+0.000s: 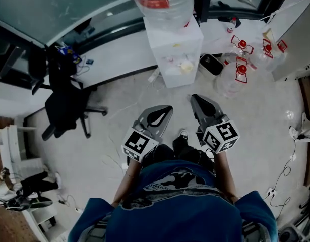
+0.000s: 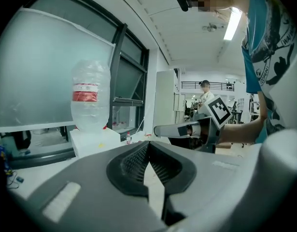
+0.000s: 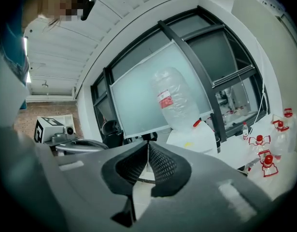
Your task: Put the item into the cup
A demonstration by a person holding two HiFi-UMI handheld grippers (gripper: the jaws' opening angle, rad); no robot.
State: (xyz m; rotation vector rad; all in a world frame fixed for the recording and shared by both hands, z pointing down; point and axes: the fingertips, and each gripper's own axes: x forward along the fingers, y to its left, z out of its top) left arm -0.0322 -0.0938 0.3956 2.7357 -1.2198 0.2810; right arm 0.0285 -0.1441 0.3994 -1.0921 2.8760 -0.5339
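Grey floor, two idle tools, no cup in sight.
Black office chair (image 1: pixel 68 106) is standing far left. The person is standing on open floor (image 1: pixel 119 122), holding the left gripper (image 1: pixel 167 110) and, just beside it, the right gripper (image 1: pixel 194 99) out in front, each clenched tip to tip on nothing. White water dispenser (image 1: pixel 175 54) is sitting ahead of them, with red-capped jugs (image 1: pixel 241 69) clustering to its right. Neither item nor cup is showing in any view, so the task looks not begun. Likely trouble: jaws arriving clenched would nudge the item away rather than take it, and the loose cable (image 1: pixel 285 171) trailing at far right could catch a foot.
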